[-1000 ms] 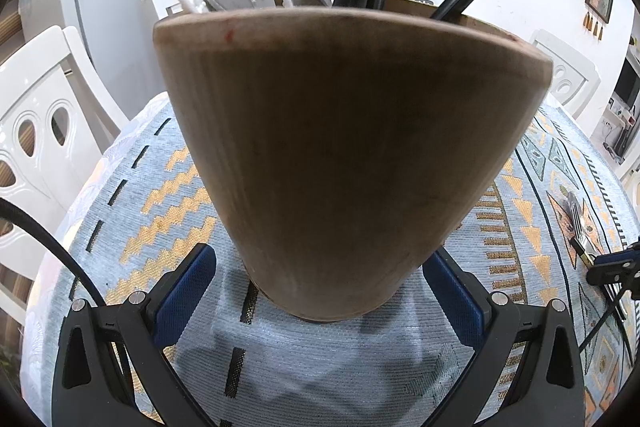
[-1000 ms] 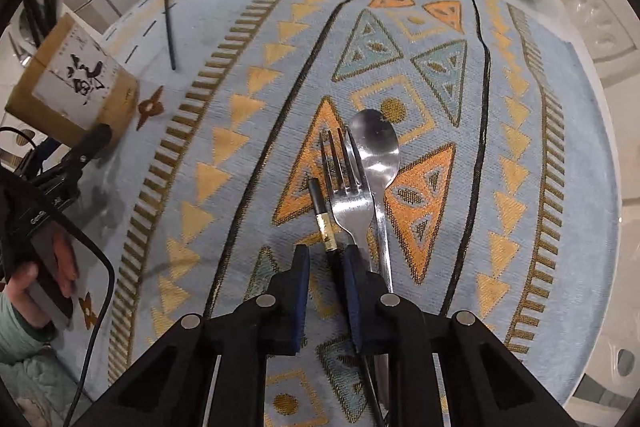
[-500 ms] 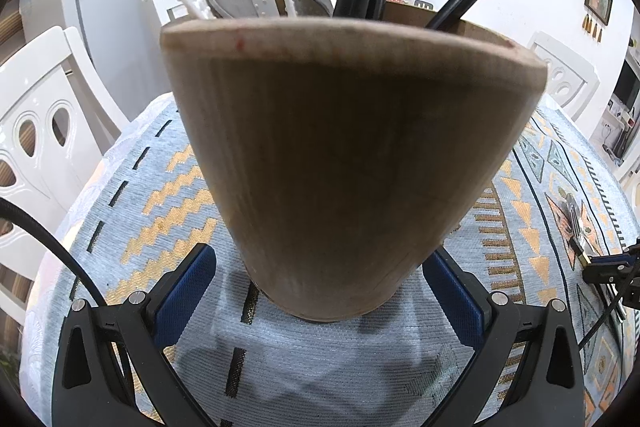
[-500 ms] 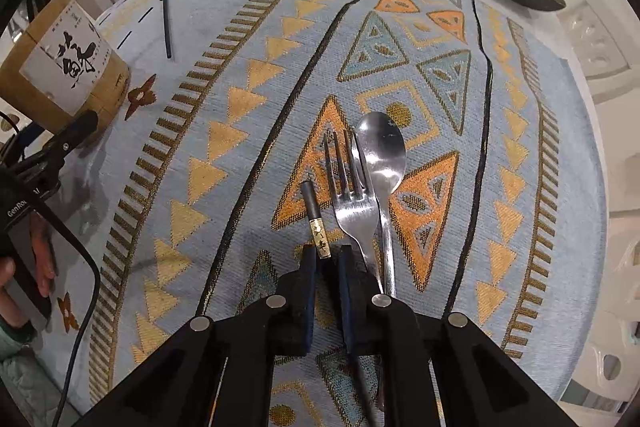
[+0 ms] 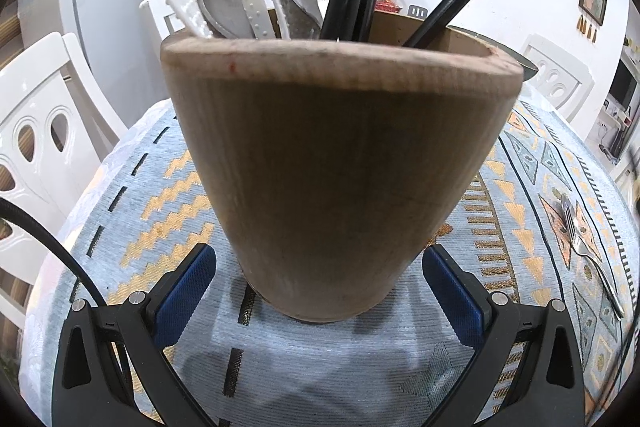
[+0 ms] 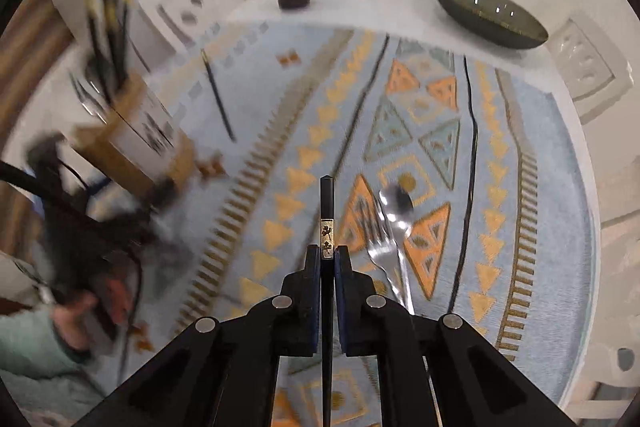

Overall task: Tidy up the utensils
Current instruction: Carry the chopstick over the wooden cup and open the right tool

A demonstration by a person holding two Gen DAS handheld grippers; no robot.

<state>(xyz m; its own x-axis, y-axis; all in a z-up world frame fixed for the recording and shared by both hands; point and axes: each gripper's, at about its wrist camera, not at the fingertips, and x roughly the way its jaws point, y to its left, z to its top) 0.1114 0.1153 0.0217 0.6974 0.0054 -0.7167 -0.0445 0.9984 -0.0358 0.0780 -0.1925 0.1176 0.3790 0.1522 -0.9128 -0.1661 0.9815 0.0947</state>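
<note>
On patterned tablecloth (image 6: pixel 440 131), fork (image 6: pixel 380 247), spoon (image 6: pixel 396 203)

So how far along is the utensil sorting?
Done: forks, a spoon and black chopsticks already stand in the wooden holder. In hand: the right hand-held gripper is shut on one chopstick. Left on the tablecloth: fork, spoon, another chopstick.

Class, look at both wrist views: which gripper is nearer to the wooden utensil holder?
Left. The left gripper straddles the base of the wooden utensil holder, jaws open on either side. The right gripper is across the tablecloth, shut on a black chopstick.
</note>
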